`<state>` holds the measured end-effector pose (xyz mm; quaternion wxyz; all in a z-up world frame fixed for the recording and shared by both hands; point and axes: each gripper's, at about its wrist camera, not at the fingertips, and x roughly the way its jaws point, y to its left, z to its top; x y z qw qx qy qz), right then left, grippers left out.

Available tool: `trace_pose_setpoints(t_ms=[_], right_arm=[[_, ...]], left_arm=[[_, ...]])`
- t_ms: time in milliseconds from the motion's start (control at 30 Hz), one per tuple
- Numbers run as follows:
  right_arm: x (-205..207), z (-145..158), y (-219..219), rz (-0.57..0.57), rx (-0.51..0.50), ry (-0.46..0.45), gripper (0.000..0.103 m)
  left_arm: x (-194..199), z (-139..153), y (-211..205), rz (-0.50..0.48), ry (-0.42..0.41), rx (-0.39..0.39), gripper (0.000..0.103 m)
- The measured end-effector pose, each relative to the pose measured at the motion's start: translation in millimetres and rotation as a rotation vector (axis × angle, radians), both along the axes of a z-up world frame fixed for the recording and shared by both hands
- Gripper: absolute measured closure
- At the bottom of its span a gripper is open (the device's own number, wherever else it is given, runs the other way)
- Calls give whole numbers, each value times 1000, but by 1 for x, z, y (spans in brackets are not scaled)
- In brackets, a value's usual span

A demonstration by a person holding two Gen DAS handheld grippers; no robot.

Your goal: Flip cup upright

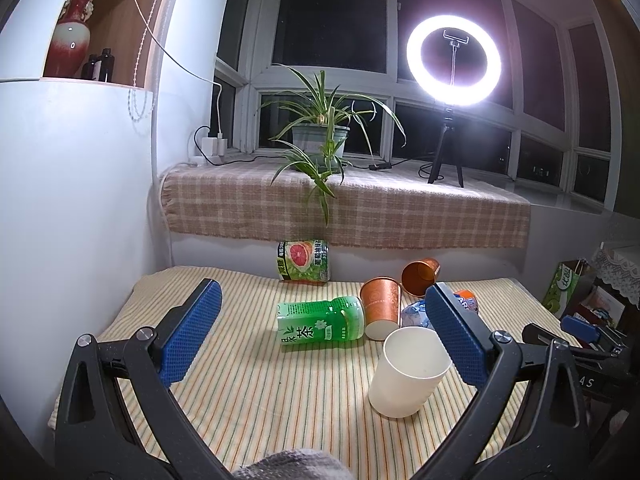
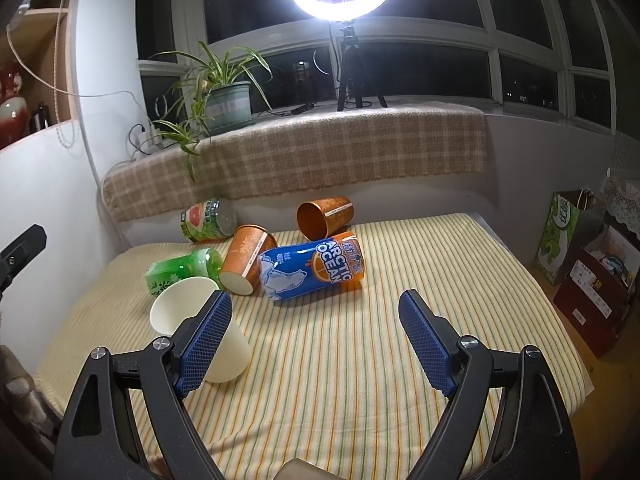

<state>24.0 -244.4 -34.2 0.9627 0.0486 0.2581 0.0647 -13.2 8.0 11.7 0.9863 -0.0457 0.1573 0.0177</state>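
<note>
- White cup (image 1: 408, 372) stands mouth-up on the striped cloth (image 1: 280, 400), near front; looks already upright.
- Left gripper (image 1: 320, 332): jaws wide, empty; cup just inside its right finger.
- Right gripper (image 2: 316, 340): wide, empty; cup (image 2: 192, 312) behind its left finger.
- Two orange cups (image 2: 248, 260) lie sideways farther back, likely remaining targets.

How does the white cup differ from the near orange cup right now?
The white cup is plain and stands mouth up; the near orange cup is patterned and lies tipped, its base toward the cameras. The white cup sits beside the open right gripper; the orange cup lies farther back, between the green bottle and the blue can. Both are tapered paper cups on the striped cloth.
</note>
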Motion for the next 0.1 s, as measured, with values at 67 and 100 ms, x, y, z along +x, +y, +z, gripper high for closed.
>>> trace_pose_setpoints(t_ms=[67,100], right_arm=[[1,-1,1,1,-1,2,17],[2,-2,1,2,-2,5,17]], left_arm=[[-1,-1,2,2,-3,7,0],[0,0,3,4,-4,8,0]])
